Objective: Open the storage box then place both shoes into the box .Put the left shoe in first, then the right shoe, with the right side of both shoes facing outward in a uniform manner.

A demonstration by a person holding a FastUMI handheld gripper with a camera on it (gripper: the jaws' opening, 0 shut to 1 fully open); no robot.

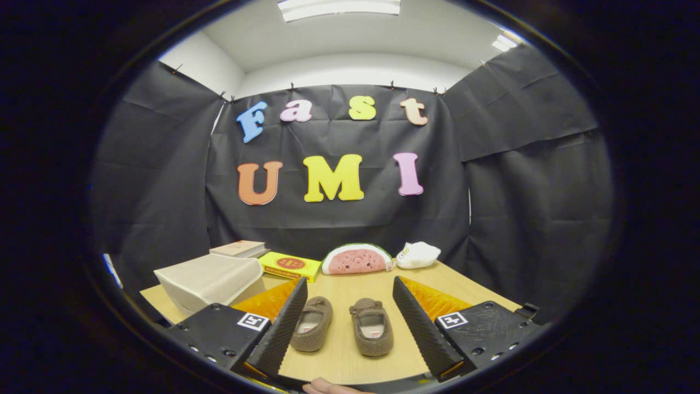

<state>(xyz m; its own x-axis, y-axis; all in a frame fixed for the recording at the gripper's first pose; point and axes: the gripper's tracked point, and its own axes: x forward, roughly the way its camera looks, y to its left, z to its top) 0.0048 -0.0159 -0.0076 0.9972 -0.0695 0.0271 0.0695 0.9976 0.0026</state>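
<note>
Two small brown slip-on shoes lie side by side on the wooden table [350,284], toes pointing away from me. The left shoe [311,324] sits close to my left finger, and the right shoe [372,327] lies nearer the middle. My gripper [350,290] is open, its fingers spread wide on either side of the pair with nothing pressed between them. A pale, translucent storage box [210,280] stands to the left beyond the left finger, and its lid looks closed.
Along the far edge of the table sit a book [239,249], a flat yellow box [290,265], a watermelon-slice plush [356,259] and a white plush [418,255]. A fingertip [328,388] of a person shows just below the fingers.
</note>
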